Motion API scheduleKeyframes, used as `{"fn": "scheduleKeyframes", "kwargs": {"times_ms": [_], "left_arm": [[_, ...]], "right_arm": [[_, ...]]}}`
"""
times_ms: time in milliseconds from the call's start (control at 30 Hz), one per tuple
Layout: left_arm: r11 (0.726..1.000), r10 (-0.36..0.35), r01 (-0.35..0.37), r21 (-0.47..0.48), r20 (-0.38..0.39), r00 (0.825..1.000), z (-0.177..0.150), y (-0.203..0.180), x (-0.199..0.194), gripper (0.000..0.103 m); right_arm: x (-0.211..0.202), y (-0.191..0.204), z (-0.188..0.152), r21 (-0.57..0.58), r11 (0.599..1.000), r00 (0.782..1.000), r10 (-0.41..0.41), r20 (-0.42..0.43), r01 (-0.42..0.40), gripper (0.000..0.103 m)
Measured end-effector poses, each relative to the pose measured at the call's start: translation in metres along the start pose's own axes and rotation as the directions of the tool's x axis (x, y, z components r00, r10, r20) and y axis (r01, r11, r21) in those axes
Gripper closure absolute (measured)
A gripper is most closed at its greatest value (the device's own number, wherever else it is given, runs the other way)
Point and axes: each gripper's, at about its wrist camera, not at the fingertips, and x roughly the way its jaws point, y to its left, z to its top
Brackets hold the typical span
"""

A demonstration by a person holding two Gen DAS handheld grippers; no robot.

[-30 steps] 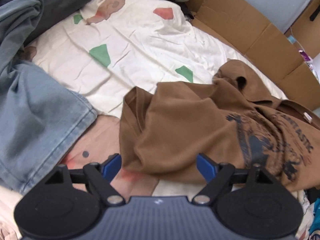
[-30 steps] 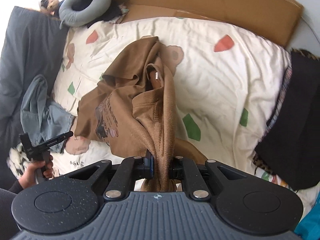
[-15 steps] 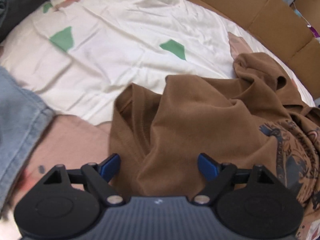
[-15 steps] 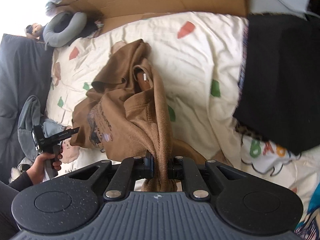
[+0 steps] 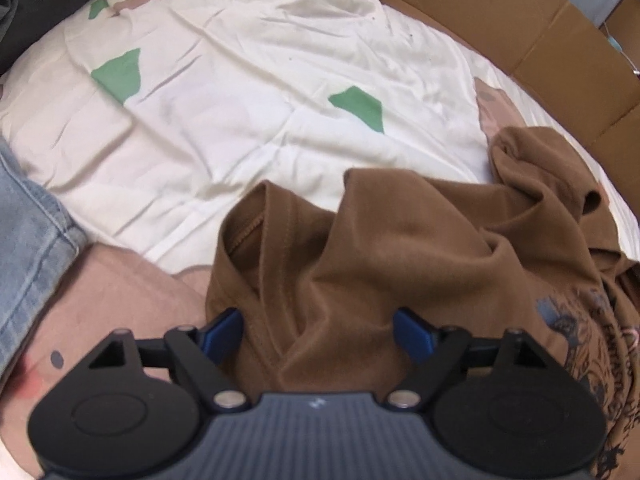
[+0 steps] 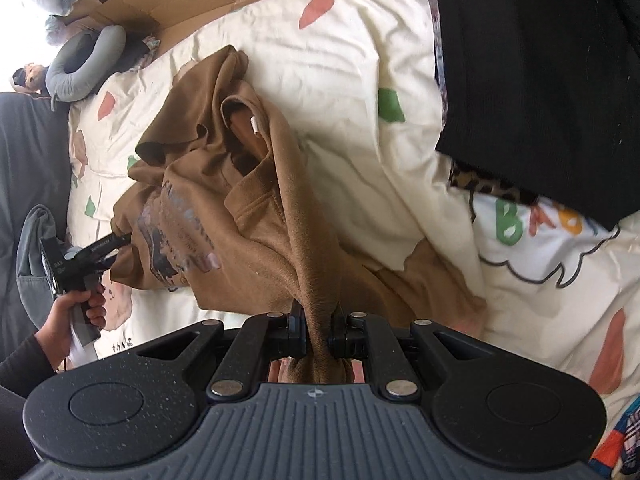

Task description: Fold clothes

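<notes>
A crumpled brown T-shirt (image 5: 400, 248) with a dark printed graphic lies on a cream patterned bedsheet (image 5: 240, 112). My left gripper (image 5: 318, 330) is open, its blue-tipped fingers (image 5: 414, 334) straddling a bunched hem fold of the shirt. In the right wrist view the same brown T-shirt (image 6: 248, 200) stretches up into my right gripper (image 6: 318, 330), which is shut on a gathered strip of its fabric. The left gripper (image 6: 120, 240) shows there too, held by a hand (image 6: 68, 320) at the shirt's left edge.
Light blue jeans (image 5: 28, 248) lie at the left. A black garment (image 6: 540, 80) over leopard-print cloth covers the right side of the bed. Cardboard (image 5: 520, 28) lines the far edge. A grey neck pillow (image 6: 84, 64) sits at the back.
My left gripper has pushed forward until its open fingers straddle the shirt's hem fold. The right gripper, still holding fabric, has swung so the black garment fills more of its view.
</notes>
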Motion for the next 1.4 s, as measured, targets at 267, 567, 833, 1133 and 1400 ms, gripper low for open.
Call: {"fn": "scheduleKeyframes", "kwargs": {"times_ms": [267,567,833,1133,1400], "left_arm": [[0.999,-0.039,0.039,0.001,0.026,0.999,0.018,-0.002,0.005,0.018],[0.969,-0.219,0.223,-0.108,0.053,0.974,0.044,-0.009,0.01,0.023],[0.97,-0.24,0.241,-0.031,0.006,0.971,0.043,-0.037,0.022,0.019],[0.982,-0.151,0.152,0.114,-0.019,0.988,0.034,-0.046,0.023,0.079],[0.992,-0.084,0.079,0.102,0.043,0.996,0.026,-0.018,-0.02,0.089]], "right_arm": [[0.015,-0.005,-0.015,0.044,0.999,1.0,0.031,-0.003,-0.031,0.096],[0.032,-0.008,-0.021,0.082,0.995,0.998,0.059,-0.02,-0.057,0.096],[0.043,-0.009,-0.021,0.089,0.995,0.998,0.059,-0.034,-0.055,0.096],[0.053,-0.011,-0.019,0.094,0.994,0.998,0.062,-0.032,-0.059,0.096],[0.053,-0.01,-0.015,0.074,0.996,0.999,0.05,0.006,-0.05,0.096]]}}
